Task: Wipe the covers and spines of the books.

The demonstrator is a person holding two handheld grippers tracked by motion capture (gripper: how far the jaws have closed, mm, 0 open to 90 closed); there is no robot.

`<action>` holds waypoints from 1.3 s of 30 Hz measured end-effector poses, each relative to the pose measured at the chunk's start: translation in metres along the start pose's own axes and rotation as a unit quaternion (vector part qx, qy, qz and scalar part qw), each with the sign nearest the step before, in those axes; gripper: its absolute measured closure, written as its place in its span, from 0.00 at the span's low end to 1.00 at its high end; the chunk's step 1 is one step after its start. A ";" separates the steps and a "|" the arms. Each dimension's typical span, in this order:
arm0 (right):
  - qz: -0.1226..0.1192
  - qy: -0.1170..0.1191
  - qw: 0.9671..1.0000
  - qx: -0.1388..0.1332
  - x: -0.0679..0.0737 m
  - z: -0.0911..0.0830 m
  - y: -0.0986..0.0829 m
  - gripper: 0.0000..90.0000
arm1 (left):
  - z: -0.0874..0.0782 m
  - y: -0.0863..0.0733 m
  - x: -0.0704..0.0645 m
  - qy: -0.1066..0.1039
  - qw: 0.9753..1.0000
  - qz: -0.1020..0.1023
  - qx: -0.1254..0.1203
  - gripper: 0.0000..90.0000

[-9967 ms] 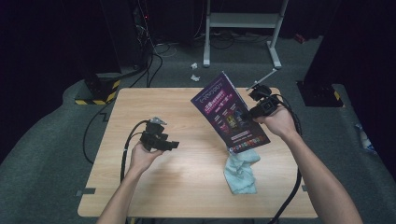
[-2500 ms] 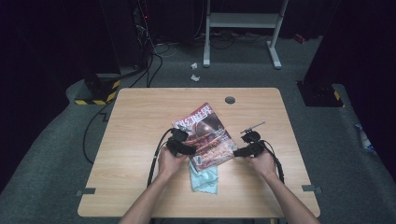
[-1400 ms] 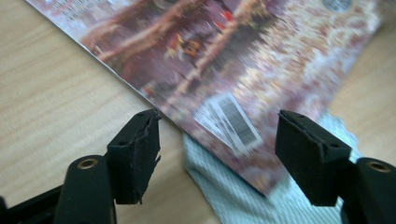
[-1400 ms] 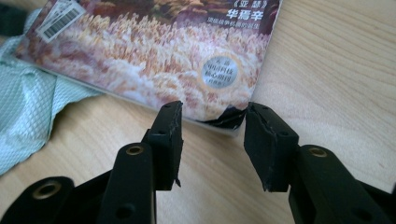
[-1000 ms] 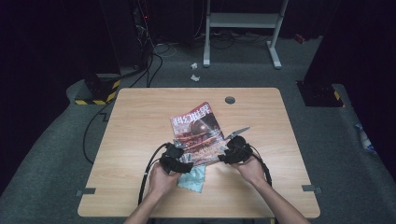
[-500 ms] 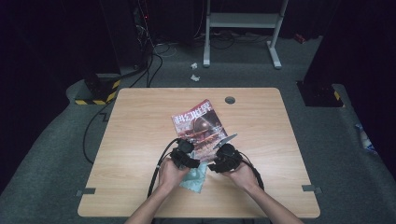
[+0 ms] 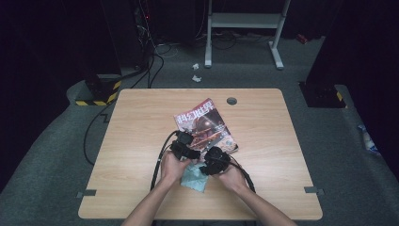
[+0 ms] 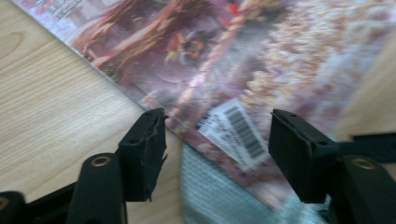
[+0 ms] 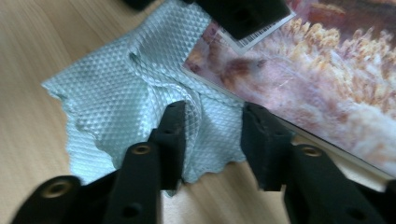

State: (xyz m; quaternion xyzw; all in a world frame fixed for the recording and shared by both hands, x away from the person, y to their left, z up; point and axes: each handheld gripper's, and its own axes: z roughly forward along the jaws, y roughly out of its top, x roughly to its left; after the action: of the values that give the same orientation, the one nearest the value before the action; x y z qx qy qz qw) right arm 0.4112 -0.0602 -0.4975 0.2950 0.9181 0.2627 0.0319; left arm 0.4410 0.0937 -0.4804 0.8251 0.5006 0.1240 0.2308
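One wooden table [image 7: 141, 122] is seen in the high view, and three kinds of thing are counted on or over it: one magazine, one cloth and two grippers, each held in one hand of a person whose two forearms come in over the near edge. One small dark round fitting [image 7: 231, 100] is set into the table near the middle of its far edge. The magazine [image 7: 203, 127], the largest of the loose things, is laid flat and askew around the middle of the table, a little toward the far edge, with its coloured cover up; one white barcode label [image 8: 236, 130] is seen at its near corner in the left gripper view. The one pale blue-green cloth [image 7: 195, 175] is found crumpled just nearer than the magazine, toward the near edge, and its far part is tucked under the magazine's near corner, as is shown in the right gripper view [image 9: 135, 93]. The left gripper [image 8: 217, 149] is held over that near corner with its two jaws spread wide, the corner and its label lying in the gap, and nothing is clamped. The right gripper [image 9: 212, 135] is held just beside it over the cloth, its two jaws parted by a moderate gap, with a ridge of the cloth lying between them; whether the cloth is touched by them cannot be told, and nothing is clamped
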 end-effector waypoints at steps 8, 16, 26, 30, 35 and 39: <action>-0.038 -0.019 0.999 0.022 -0.005 -0.006 -0.006 0.99 | 0.009 0.006 0.011 0.026 0.999 -0.004 0.018 0.36; -0.049 -0.022 0.998 0.041 -0.009 -0.015 -0.015 1.00 | 0.012 0.005 0.028 0.035 0.999 -0.031 0.017 0.35; -0.034 -0.035 0.997 0.055 -0.025 -0.036 -0.042 1.00 | 0.014 0.001 0.043 0.056 0.997 -0.045 0.026 0.41; -0.035 -0.034 0.997 0.055 -0.026 -0.037 -0.045 1.00 | 0.012 0.007 0.033 0.023 0.999 -0.049 -0.004 0.40; -0.044 -0.031 0.997 0.055 -0.024 -0.037 -0.045 1.00 | 0.020 0.021 0.024 0.035 0.998 -0.041 0.008 0.37; -0.046 -0.028 0.997 0.054 -0.024 -0.039 -0.047 1.00 | 0.026 0.025 0.027 0.041 0.998 -0.049 0.018 0.35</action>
State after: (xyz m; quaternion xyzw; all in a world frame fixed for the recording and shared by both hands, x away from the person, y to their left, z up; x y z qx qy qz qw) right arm 0.3982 -0.1246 -0.4897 0.2611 0.9423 0.2027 0.0535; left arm 0.4840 0.1008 -0.4910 0.7976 0.5519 0.1368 0.2014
